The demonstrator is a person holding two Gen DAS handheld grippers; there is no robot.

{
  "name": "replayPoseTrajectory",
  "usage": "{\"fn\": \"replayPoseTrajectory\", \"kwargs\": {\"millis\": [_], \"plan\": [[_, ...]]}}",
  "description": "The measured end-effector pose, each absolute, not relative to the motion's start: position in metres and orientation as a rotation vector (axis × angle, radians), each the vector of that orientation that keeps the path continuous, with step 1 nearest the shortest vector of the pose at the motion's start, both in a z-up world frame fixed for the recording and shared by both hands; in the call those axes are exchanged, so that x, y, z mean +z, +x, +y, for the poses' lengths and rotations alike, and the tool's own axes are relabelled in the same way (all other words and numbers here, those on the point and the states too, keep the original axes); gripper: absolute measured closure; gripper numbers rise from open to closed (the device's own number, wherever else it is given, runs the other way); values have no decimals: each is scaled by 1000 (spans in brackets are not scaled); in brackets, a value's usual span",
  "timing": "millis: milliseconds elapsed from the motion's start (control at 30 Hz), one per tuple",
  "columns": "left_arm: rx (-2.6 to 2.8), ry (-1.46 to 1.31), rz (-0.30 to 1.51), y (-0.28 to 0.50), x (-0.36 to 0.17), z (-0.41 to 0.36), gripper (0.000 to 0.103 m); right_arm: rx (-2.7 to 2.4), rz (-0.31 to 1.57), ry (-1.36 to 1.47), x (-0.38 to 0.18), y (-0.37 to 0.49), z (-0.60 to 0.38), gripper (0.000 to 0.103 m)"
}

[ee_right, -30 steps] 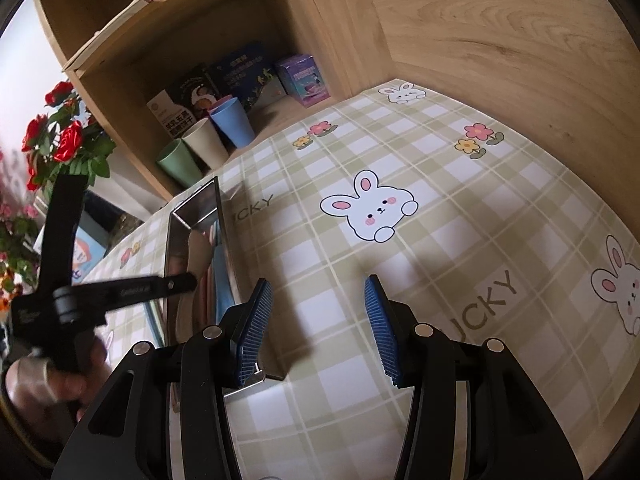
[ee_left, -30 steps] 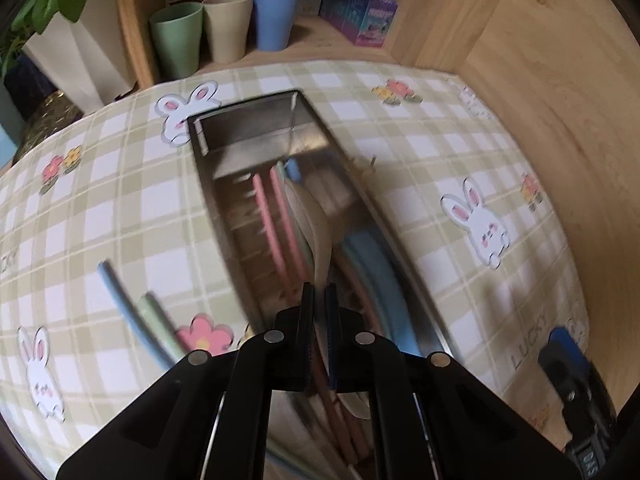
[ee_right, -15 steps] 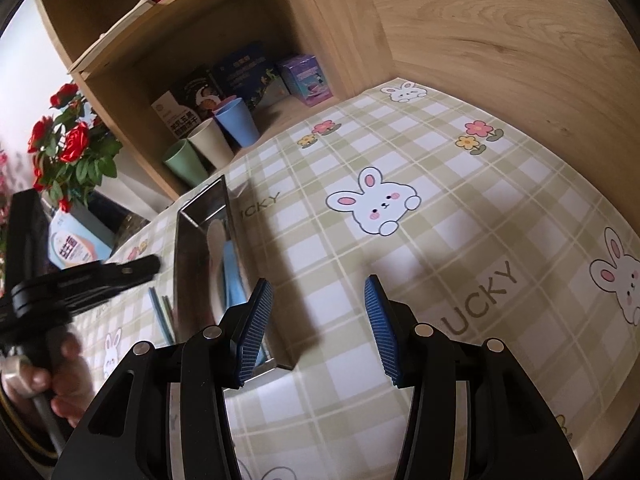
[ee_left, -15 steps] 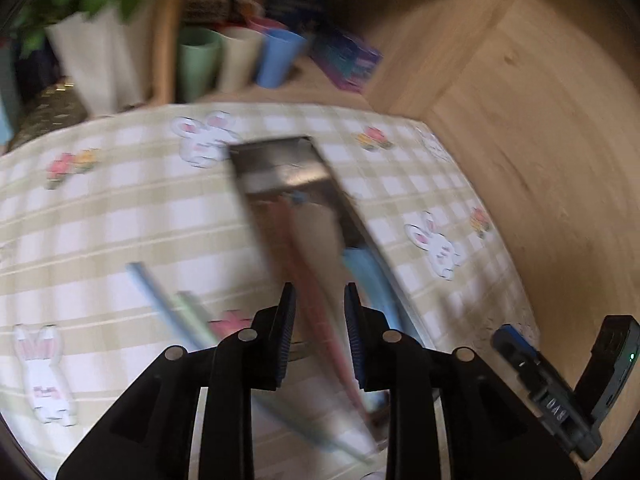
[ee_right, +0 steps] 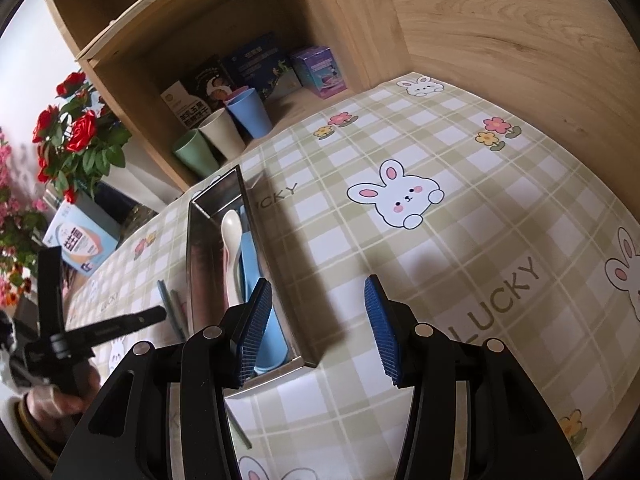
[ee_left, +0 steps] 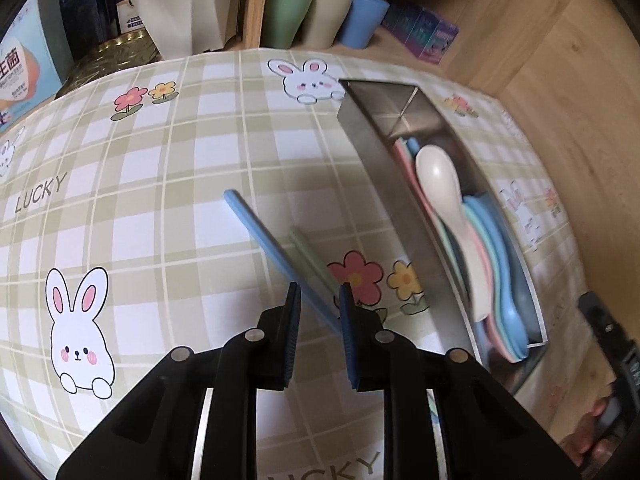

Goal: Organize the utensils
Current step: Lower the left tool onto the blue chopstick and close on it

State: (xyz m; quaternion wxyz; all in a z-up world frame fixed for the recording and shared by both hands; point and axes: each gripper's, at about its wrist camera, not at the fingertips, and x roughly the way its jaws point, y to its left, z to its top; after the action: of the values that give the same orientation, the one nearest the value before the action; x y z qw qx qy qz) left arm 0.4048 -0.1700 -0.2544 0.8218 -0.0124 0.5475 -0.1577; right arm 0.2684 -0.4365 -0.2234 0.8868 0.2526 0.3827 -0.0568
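Observation:
A long steel tray [ee_left: 372,152] lies on the checked tablecloth and holds a cream spoon [ee_left: 438,176] on top of pink, green and blue utensils [ee_left: 494,240]. A blue chopstick [ee_left: 260,232] and a green chopstick [ee_left: 312,256] lie on the cloth left of the tray. My left gripper [ee_left: 318,300] is open and empty, just above the near ends of the two chopsticks. My right gripper [ee_right: 318,300] is open and empty, right of the tray [ee_right: 196,264]. The cream spoon [ee_right: 232,228] and the left gripper [ee_right: 132,320] show in the right wrist view.
A wooden shelf at the back holds green [ee_left: 286,12], cream and blue cups [ee_left: 364,20] and boxes [ee_left: 436,40]. A white plant pot [ee_left: 180,4] and a carton [ee_left: 24,68] stand at the far left. A wooden wall [ee_right: 520,40] borders the table on the right.
My left gripper opened, let go of the cream spoon in the tray and moved left over the chopsticks. The right gripper has stayed open and barely moved.

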Motion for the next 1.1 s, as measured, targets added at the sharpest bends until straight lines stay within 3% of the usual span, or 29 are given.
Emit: {"fn": "replayPoseTrajectory", "kwargs": {"millis": [833,1000,1100], "plan": [[-245,95,1178,399,-263,-174,84,-108,826,527,-226,269,-433,56],[-250,106,1178,389,-263,-166,95,-103,826,515,-222,265,-429,56],[-263,117,1177,381,-263,-156,97,-111,826,510,-221,262,-428,56]]}}
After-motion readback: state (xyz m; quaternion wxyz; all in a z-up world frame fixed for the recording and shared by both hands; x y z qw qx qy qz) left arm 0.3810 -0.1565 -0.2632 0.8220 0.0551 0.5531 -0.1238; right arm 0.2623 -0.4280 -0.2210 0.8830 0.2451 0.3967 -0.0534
